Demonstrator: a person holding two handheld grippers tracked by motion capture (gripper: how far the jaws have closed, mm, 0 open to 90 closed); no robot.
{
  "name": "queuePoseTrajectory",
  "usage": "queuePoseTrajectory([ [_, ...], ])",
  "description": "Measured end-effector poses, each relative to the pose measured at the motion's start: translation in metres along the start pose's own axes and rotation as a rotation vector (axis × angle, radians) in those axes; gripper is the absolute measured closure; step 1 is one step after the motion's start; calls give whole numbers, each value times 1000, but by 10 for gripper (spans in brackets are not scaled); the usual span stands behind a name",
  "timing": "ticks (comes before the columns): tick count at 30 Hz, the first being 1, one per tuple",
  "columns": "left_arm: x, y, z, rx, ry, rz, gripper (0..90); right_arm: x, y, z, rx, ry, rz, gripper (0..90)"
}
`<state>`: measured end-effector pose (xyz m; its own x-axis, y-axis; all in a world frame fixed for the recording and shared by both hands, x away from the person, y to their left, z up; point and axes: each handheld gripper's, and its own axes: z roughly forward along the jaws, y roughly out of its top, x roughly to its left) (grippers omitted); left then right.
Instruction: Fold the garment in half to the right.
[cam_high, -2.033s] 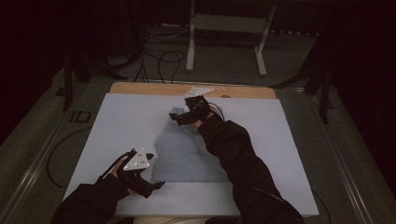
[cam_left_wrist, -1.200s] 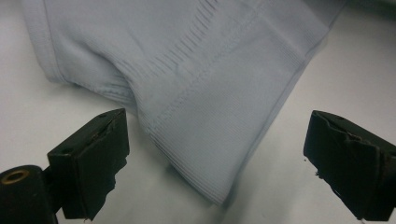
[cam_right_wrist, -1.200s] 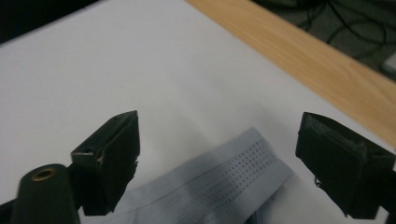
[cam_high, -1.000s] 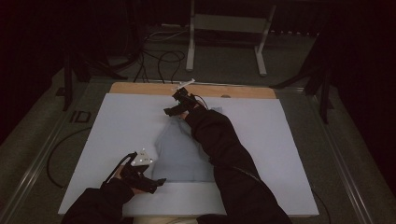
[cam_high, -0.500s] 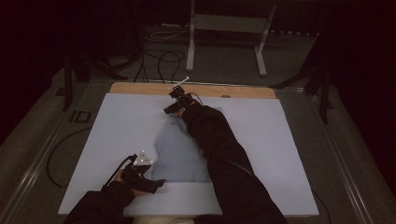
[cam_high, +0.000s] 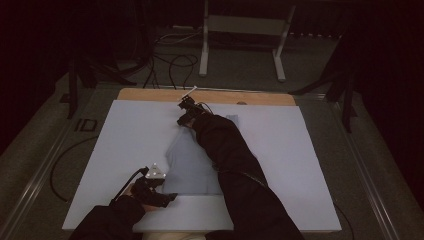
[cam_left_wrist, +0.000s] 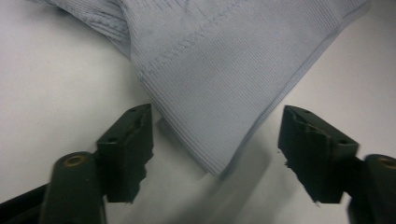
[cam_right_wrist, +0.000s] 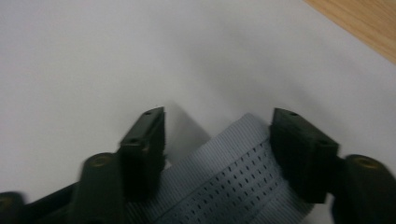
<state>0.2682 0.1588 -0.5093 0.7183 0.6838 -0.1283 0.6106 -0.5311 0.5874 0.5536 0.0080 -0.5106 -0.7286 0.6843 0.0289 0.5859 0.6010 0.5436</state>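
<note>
**Two hand-held grippers at opposite ends of a blue garment**

A pale blue ribbed cotton garment (cam_high: 192, 162) lies flat on the white board (cam_high: 310, 165) that covers the desk, about in the middle between the left and right edges. It reaches from near the front edge towards the far edge.

The left hand-held gripper (cam_high: 167, 196) is at the near left corner of the garment, close to the front edge of the desk. In the left gripper view its jaws stand apart and have just been closing. A stitched corner of the cloth (cam_left_wrist: 219, 93) lies between them, but the pads do not touch it.

The right hand-held gripper (cam_high: 183, 120) is at the far end of the garment, near the bare strip of light wood (cam_high: 150, 95) along the far edge. Its jaws have just been closing too. In the right gripper view a grey perforated band of fabric (cam_right_wrist: 238, 186) sits between them. The right pad seems to touch the band, the left pad stands beside it; I cannot tell if they press.

The dark sleeve (cam_high: 235, 165) of the right arm lies across the garment and hides its right part. Behind the desk, black cables (cam_high: 170, 62) lie on the floor beside a white metal stand (cam_high: 245, 30).
</note>
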Motion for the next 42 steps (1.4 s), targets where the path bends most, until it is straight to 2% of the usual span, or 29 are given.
queuePoseTrajectory([
  [3,-1,1,0,3,9,2,345,1,-1,0,13,-32,-37,484],
  [5,0,2,1,8,14,1,386,1,-1,-2,18,-36,-37,564],
  [9,0,5,1,6,17,-1,495,1,-1,-4,31,-40,-56,643],
  [14,4,7,2,1,-24,-43,665,0,0,-5,30,-38,-70,728],
  [16,4,7,2,4,-38,-56,719,0,0,-7,24,-36,-67,791],
  [18,5,8,3,10,-54,-65,782,-2,0,-10,23,-41,-68,845],
  [21,4,10,2,9,-54,-61,844,-2,-1,-11,29,-43,-80,861],
  [31,2,16,0,33,-40,-44,868,-4,1,-23,5,-44,-101,869],
  [42,-5,27,-9,9,-76,-24,870,-7,4,-39,-41,-43,-109,869],
])
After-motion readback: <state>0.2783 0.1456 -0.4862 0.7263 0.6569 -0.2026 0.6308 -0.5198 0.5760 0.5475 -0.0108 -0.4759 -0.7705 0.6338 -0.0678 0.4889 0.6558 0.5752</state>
